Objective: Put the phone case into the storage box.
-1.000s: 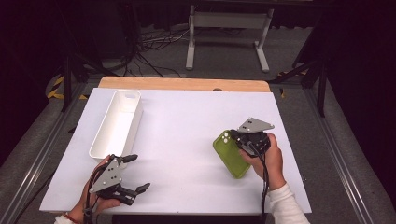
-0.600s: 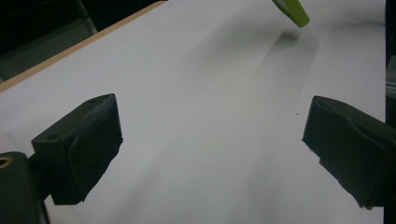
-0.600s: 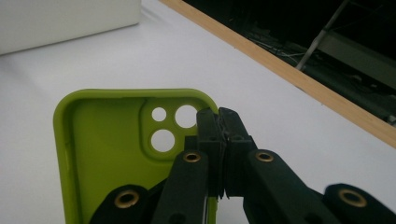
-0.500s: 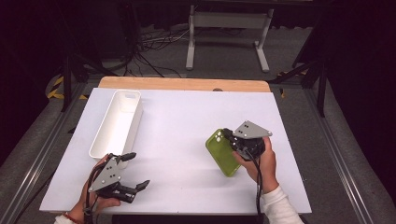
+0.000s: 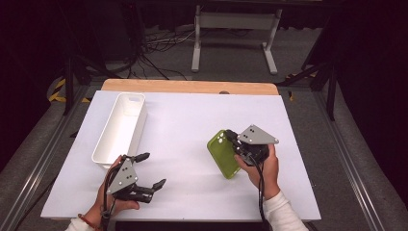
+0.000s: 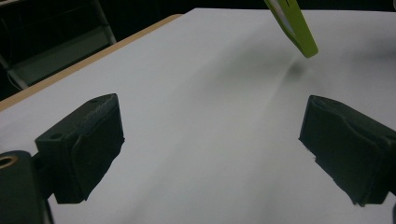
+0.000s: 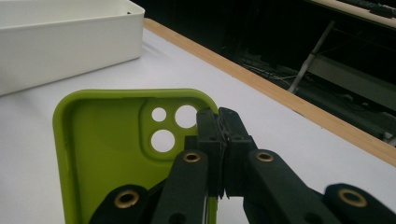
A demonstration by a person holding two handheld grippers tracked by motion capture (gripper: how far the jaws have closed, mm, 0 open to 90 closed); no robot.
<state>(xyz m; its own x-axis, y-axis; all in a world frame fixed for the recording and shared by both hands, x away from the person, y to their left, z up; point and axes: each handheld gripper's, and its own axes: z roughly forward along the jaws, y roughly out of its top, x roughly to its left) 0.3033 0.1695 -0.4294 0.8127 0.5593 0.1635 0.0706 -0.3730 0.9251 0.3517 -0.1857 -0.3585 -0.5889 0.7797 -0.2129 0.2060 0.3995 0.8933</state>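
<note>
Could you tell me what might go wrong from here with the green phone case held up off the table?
The right gripper pinches only the thin side wall of the green phone case near its camera holes, so the soft case could slip or twist out. It hangs above the white table, so a slip means a drop. The left gripper stands open and well apart from the case, too far to catch it; the white bin is also some way off.

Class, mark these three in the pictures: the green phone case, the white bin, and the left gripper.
green phone case (image 5: 222, 155), high view, on its open inner face.
white bin (image 5: 126, 120), high view, on its inside floor.
left gripper (image 5: 150, 169), high view, midway between its open fingertips.
</note>
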